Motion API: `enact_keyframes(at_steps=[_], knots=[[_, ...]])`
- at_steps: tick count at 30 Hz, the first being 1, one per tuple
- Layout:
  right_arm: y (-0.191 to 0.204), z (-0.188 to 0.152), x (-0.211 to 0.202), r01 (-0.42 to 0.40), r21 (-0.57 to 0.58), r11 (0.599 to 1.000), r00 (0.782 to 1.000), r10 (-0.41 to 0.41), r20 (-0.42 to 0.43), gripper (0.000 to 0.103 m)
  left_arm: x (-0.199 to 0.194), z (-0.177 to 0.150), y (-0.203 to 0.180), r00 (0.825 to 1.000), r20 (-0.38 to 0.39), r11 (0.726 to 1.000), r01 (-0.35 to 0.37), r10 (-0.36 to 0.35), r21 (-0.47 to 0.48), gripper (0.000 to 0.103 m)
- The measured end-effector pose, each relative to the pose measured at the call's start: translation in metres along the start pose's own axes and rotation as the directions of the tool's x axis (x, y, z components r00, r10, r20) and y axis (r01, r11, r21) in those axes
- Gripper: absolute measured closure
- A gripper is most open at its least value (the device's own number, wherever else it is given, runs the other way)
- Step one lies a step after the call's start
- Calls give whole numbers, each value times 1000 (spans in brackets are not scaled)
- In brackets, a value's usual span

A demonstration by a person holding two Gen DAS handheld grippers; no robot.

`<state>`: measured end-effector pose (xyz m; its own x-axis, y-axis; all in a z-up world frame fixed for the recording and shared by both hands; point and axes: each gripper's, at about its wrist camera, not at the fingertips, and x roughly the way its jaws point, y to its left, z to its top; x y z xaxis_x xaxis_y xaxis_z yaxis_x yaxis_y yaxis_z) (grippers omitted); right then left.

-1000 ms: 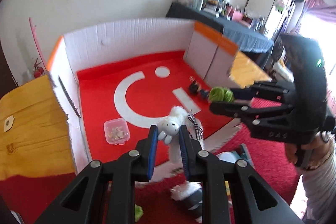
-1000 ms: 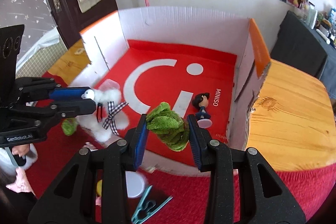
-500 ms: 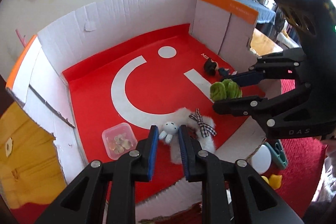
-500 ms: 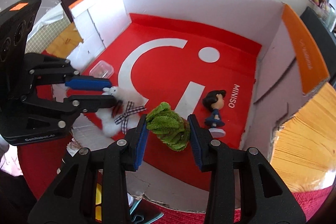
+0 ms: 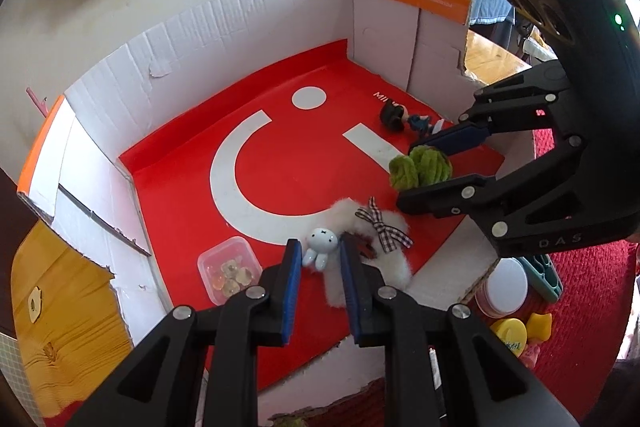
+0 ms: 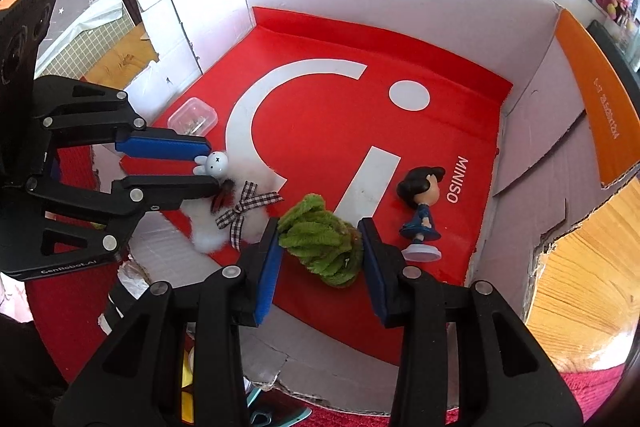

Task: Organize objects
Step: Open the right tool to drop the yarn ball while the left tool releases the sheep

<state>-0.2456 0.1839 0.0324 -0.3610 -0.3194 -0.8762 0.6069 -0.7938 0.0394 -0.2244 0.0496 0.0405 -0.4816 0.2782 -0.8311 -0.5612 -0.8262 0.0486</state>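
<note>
Left gripper (image 5: 320, 259) jaws pinching white rabbit figure (image 5: 319, 242) of fluffy clip (image 5: 362, 251), low over red box floor (image 5: 280, 163). Right gripper (image 6: 320, 247) jaws clamped on green fuzzy bundle (image 6: 322, 245); doll figurine (image 6: 422, 205) just right of those jaws.

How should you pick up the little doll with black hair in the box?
Grip the doll around its big round head, coming straight down from above. It stands upright on a small base with a thin body, and the box wall stands close on one side.
</note>
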Motion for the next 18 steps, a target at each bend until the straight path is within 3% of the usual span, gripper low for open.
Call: enact_keyframes(at_steps=[6, 11, 18], knots=[[3, 1, 2, 13, -8, 1000, 1000, -13, -9, 63, 1, 0, 0, 1000, 1, 1000, -1, 1, 1, 81], [7, 1, 4, 42, -26, 999, 999, -42, -10, 48, 1, 0, 0, 1000, -1, 1000, -2, 2, -1, 80], [2, -3, -2, 41, -21, 999, 999, -41, -11, 48, 0, 0, 3, 1000, 1, 1000, -4, 4, -8, 75]])
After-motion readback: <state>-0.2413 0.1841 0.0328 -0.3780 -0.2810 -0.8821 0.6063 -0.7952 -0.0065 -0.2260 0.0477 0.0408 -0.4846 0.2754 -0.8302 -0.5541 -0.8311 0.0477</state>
